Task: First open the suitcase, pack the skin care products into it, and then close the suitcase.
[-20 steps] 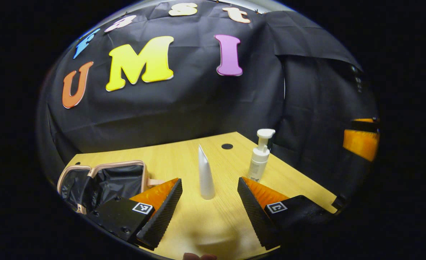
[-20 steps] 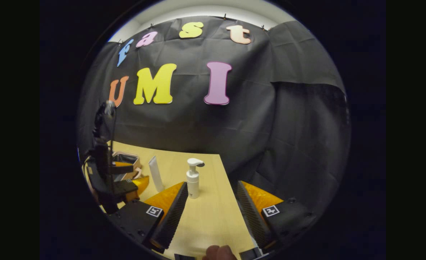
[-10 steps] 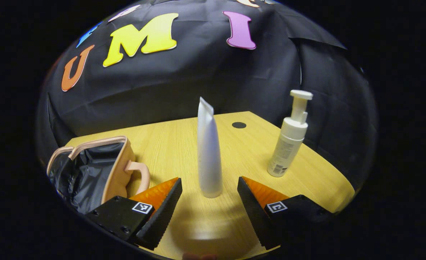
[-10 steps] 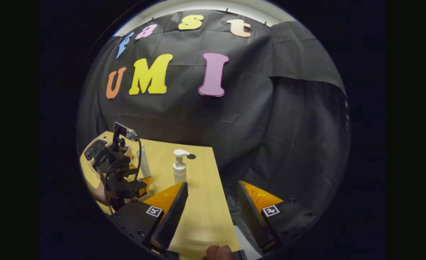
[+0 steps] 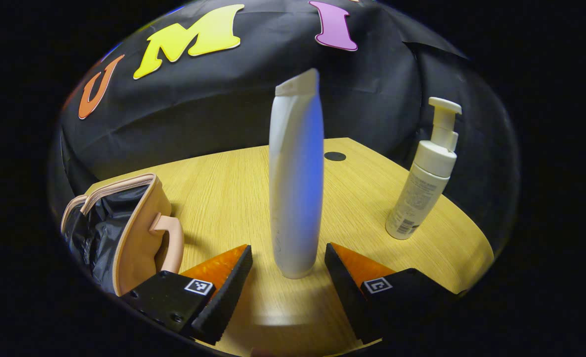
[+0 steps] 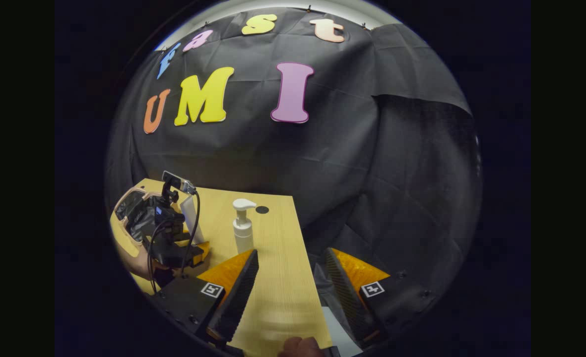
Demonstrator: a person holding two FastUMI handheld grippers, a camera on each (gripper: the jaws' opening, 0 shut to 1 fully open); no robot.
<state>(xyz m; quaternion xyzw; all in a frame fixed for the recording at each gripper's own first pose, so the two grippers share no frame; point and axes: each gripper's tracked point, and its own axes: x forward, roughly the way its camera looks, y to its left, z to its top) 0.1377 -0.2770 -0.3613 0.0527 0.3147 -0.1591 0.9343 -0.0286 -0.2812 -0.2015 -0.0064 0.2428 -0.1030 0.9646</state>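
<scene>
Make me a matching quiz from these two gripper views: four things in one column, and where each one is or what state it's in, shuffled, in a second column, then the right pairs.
Things:
1. white tube
2. pump bottle
3. suitcase
4. right gripper

States:
A. unzipped, dark lining showing, on the table's left side
B. open over the table's right edge, holding nothing
C. upright between the open left gripper's fingers, not yet pinched
D. upright on the table, right of the tube, no gripper around it

Pairs: 1-C, 2-D, 3-A, 4-B
</scene>
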